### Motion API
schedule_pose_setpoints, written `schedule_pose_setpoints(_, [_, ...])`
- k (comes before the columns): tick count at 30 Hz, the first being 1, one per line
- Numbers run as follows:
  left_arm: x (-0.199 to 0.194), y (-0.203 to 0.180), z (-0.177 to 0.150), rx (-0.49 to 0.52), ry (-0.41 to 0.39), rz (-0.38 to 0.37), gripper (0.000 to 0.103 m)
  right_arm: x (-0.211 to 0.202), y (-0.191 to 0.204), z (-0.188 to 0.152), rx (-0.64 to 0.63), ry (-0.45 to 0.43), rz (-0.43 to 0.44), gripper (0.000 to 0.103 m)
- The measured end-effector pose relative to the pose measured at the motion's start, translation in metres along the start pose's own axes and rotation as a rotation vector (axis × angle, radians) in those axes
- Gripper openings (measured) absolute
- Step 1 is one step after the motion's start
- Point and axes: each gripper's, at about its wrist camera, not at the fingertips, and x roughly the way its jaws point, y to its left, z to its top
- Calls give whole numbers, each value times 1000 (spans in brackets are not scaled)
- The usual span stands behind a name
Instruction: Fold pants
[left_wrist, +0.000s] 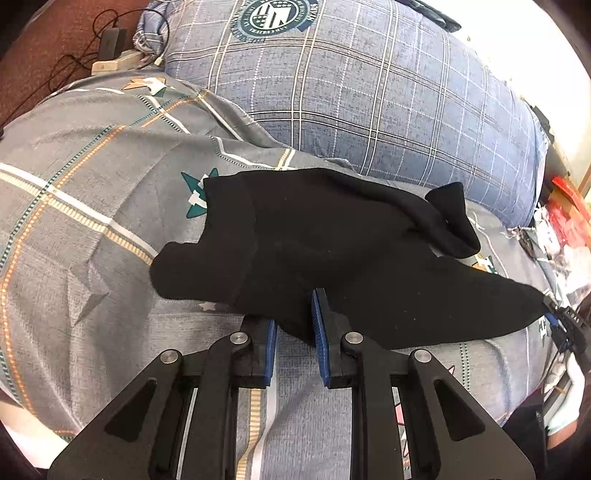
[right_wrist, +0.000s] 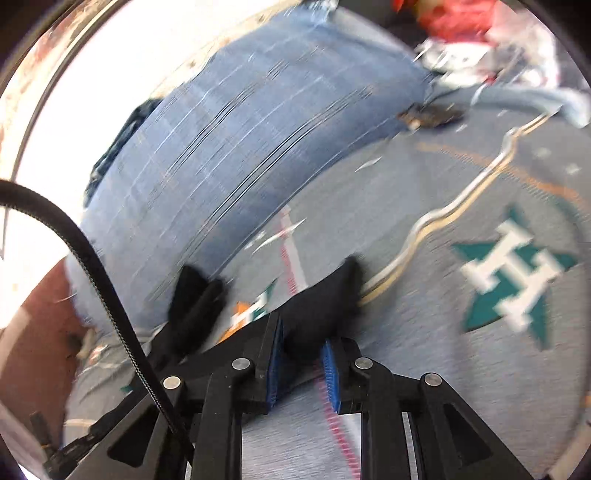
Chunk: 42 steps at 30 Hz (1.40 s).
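Note:
Black pants lie crumpled on the grey patterned bedspread, stretched toward the right. My left gripper stands at their near edge with black cloth between its blue pads; the jaws are partly closed on it. In the left wrist view my right gripper pinches the pants' far right tip. In the blurred right wrist view, my right gripper holds a bunch of the black pants between its blue pads.
A blue plaid pillow lies behind the pants. Chargers and cables sit at the far left on a brown floor. Red and white clutter lies at the bed's right edge. A black cable crosses the right wrist view.

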Motion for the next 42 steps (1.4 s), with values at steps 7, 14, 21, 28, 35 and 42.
schedule_pose_setpoints(7, [-8,11,-13,-68,21,4,18,-23,-2,8,-17,-87,-172,32])
schedule_pose_setpoints(14, [-27,14,-20,-91,-56,60,18,15,35,-6,-187,65,-59,37])
schedule_pose_setpoints(21, [-34,19,-10,-130,-97,34,60,50,55,-22,-288,204,-64,48])
schedule_pose_setpoints(28, [11,-5,-4,-56,-4,40,60,48,90,-18,-330,189,29,51])
schedule_pose_setpoints(35, [56,-22,-16,-20,110,98,60,65,126,-8,-385,206,87,52])
schedule_pose_setpoints(42, [28,-27,16,-95,49,-52,63,95,158,2,-441,219,84,61])
